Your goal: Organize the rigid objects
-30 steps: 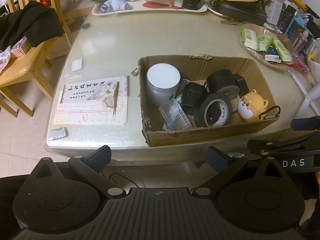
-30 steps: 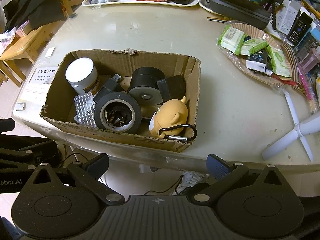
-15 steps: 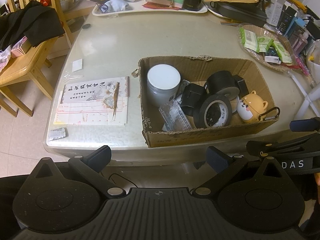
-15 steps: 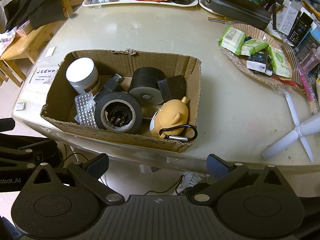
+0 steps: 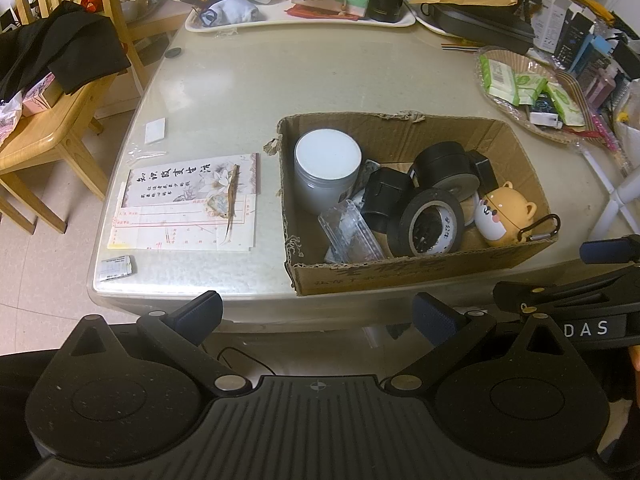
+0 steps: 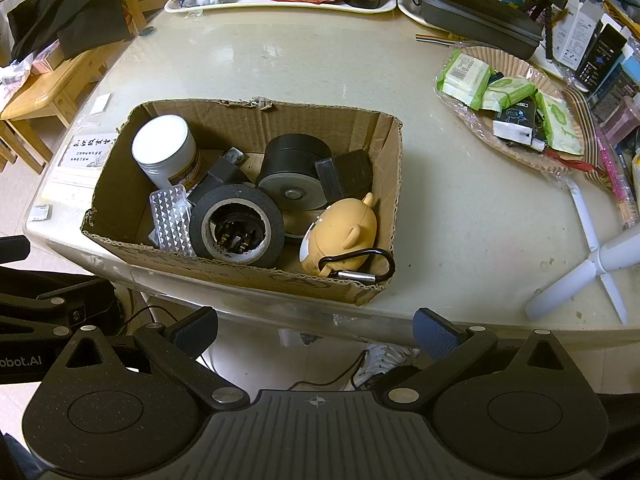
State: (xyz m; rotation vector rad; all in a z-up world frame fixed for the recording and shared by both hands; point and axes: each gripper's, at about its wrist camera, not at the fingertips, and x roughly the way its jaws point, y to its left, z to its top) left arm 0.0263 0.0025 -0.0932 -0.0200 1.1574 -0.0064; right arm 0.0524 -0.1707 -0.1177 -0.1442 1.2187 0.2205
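Table [image 5: 320, 80] — glossy, cluttered — beside wooden chair [image 5: 48, 120]

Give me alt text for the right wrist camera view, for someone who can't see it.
An open cardboard box sits at the near edge of a cluttered table, holding a white-lidded jar, black tape rolls and an orange animal-shaped case with a carabiner. The right claw hangs open and empty below the table edge.
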